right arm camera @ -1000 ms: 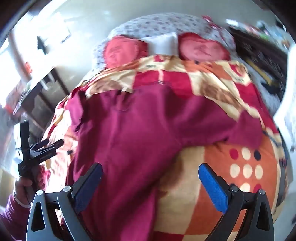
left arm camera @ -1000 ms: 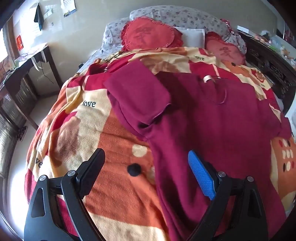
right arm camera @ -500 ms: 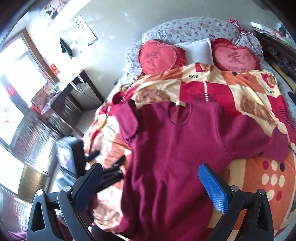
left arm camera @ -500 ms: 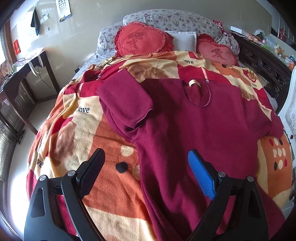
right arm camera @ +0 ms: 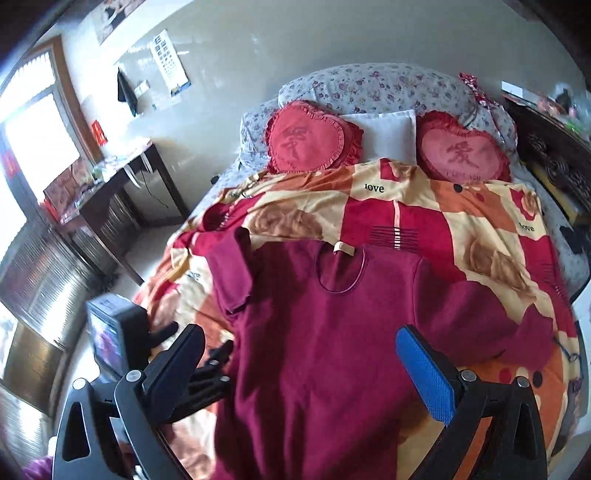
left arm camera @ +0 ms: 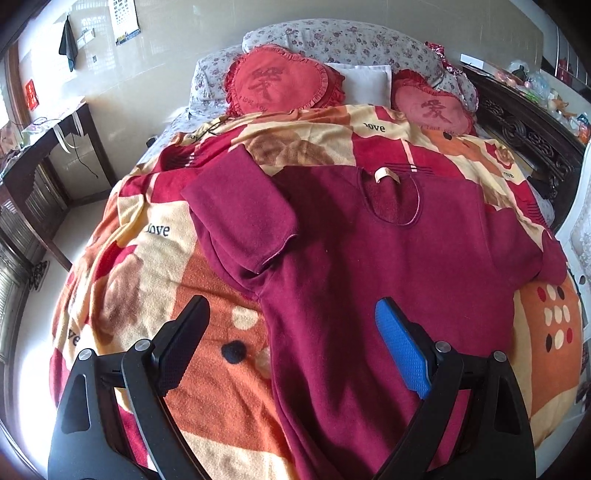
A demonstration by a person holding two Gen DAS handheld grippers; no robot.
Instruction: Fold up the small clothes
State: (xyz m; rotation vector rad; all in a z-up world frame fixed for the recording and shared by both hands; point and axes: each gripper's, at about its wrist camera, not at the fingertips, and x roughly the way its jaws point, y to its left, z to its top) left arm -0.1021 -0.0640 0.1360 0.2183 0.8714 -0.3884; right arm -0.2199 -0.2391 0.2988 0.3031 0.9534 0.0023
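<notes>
Both sets of jaws spread wide, nothing between them. My left gripper (left arm camera: 291, 339) hangs above the lower left part of the shirt (left arm camera: 388, 280), black finger over the blanket (left arm camera: 155, 280), blue pad over the cloth. My right gripper (right arm camera: 299, 373) hangs above the shirt (right arm camera: 325, 350) lower centre of frame; no contact that I can see from either.

Shirt: maroon, lies flat, front up, centre of both views, neck hole toward the pillows, tan label (left arm camera: 386, 173) at the collar. Sleeve on the frame-left side is folded up over the shoulder; the other sleeve runs out toward the right edge of the bed.

Around: two red heart cushions (left arm camera: 280, 83) at top centre with a white pillow (left arm camera: 364, 83) between them, floral bolster (left arm camera: 340, 38) behind. Dark desk (left arm camera: 48, 147) at left edge, calendar (left arm camera: 123, 20) on the wall upper left, dark carved furniture (left arm camera: 524, 122) on the right.

In the right view, the left gripper (right arm camera: 207, 373) and its camera body (right arm camera: 114, 339) sit at lower left, just beside the shirt's left edge and partly behind my black finger. Nothing lies on top of the shirt.
</notes>
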